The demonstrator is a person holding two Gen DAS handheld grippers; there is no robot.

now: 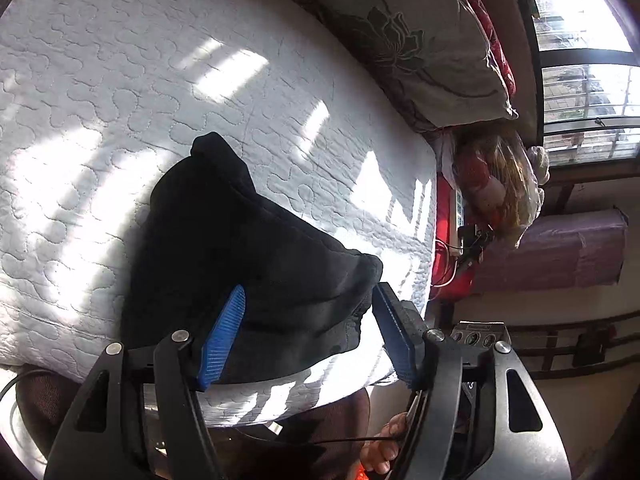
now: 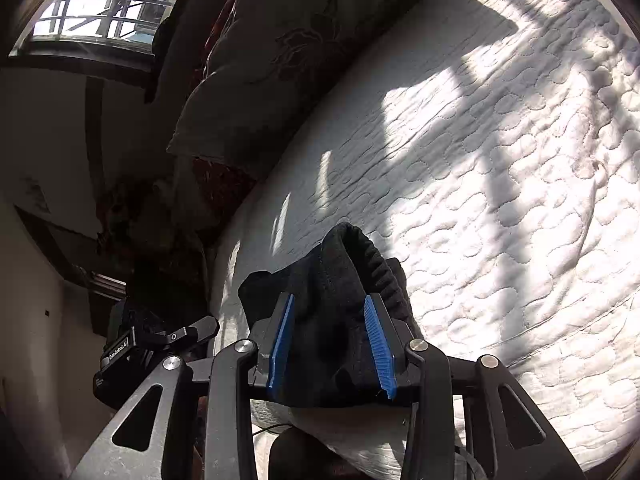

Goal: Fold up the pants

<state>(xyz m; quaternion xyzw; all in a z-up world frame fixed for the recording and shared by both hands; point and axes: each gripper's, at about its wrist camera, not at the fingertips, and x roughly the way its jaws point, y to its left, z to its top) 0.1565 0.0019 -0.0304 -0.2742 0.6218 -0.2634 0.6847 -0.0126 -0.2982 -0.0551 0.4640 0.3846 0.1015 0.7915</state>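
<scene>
The black pants lie as a folded bundle near the front edge of the white quilted bed. My left gripper hangs over their near edge, open wide. Its left pad sits above the cloth and its right pad stands just off the bundle's right corner. In the right wrist view the pants show their ribbed elastic waistband on top. My right gripper is open. Dark cloth fills the gap behind its blue pads, whose inner faces show in full.
Flowered pillows lie at the head of the bed. Bags and a red cushion with cables are beside the bed. A window is beyond. A person's hand shows low down. The left gripper's body appears in the right wrist view.
</scene>
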